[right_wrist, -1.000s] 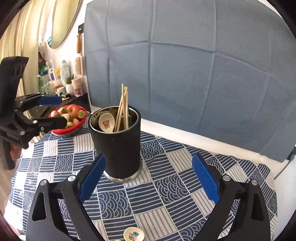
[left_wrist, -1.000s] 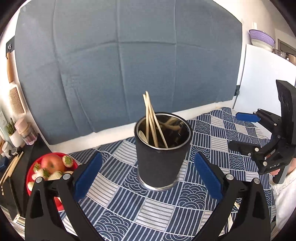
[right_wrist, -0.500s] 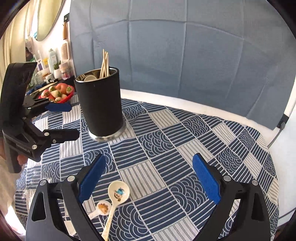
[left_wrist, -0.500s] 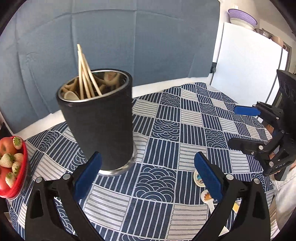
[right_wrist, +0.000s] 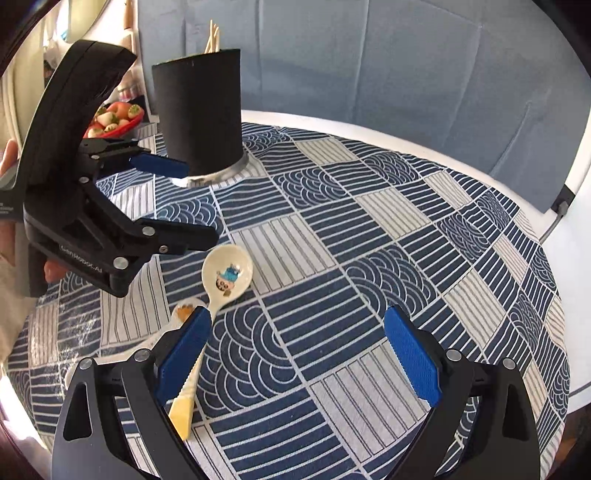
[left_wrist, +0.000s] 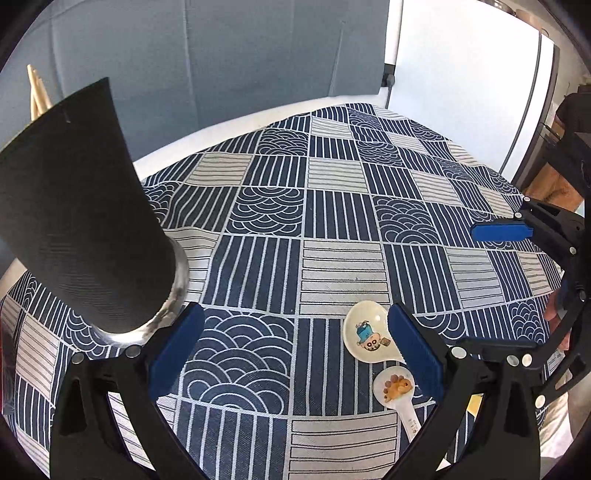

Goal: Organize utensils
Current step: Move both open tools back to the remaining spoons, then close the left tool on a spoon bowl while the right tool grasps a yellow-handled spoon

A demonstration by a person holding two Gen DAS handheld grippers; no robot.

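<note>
Both hand-held grippers have swung down from the black utensil holder (right_wrist: pixel 199 114) toward 2 spoons (right_wrist: pixel 227 277) on the tabletop (right_wrist: pixel 369 258) — left hand-held gripper (left_wrist: pixel 295 354) and right hand-held gripper (right_wrist: pixel 295 362) gape empty; probably a pickup comes next.

A black cylindrical holder (right_wrist: pixel 199 110) with a steel base is standing upright at 11 o'clock, chopsticks (right_wrist: pixel 213 35) poking out. Two white ceramic spoons are lying side by side at 8 o'clock: the larger spoon (right_wrist: pixel 225 278) showing a cartoon, the smaller spoon (right_wrist: pixel 183 311) partly hidden.
</note>
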